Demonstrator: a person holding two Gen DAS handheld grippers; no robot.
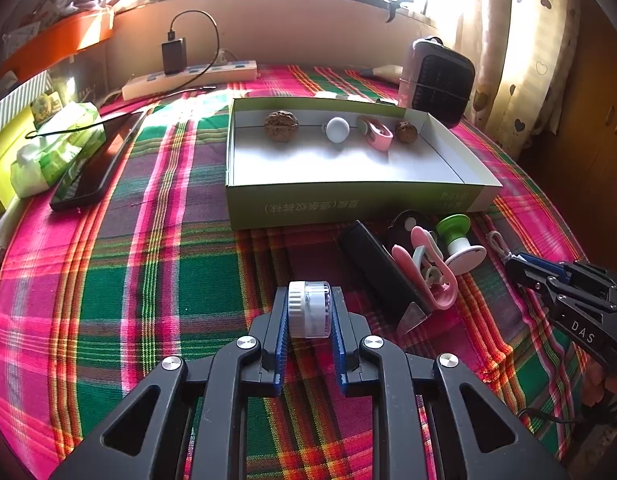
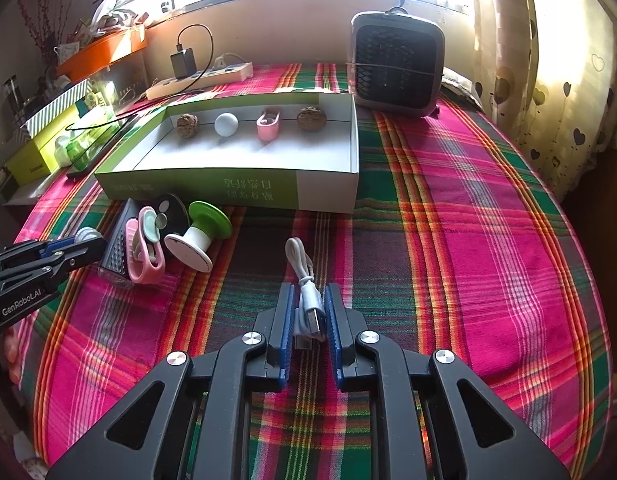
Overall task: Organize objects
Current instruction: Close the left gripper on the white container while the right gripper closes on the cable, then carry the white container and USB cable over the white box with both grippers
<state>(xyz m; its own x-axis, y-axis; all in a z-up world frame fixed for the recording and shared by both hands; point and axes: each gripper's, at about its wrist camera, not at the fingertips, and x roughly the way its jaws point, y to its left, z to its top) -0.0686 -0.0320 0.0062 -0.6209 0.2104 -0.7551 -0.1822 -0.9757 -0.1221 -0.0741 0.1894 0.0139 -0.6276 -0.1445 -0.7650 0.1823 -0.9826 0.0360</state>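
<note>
My left gripper [image 1: 309,312] is shut on a small clear jar with a white ribbed cap [image 1: 309,309], held over the plaid cloth. My right gripper [image 2: 307,312] is shut on a bundled white USB cable [image 2: 306,292]. The open green-and-white box [image 1: 348,200] holds two walnuts [image 1: 281,125], a white ball [image 1: 337,129] and a pink clip [image 1: 376,133] along its far wall. In front of the box lie a black grater [image 1: 382,270], a pink clip [image 1: 432,276], a green-and-white spool [image 1: 458,240] and a black round item [image 1: 406,226]. The right gripper also shows at the left wrist view's right edge [image 1: 524,266].
A grey heater fan [image 2: 396,62] stands behind the box at the right. A power strip with a charger [image 1: 188,76] lies at the back. A phone [image 1: 92,164], tissue pack [image 1: 56,148] and yellow-green boxes [image 1: 4,160] sit at the left. Curtains hang on the right.
</note>
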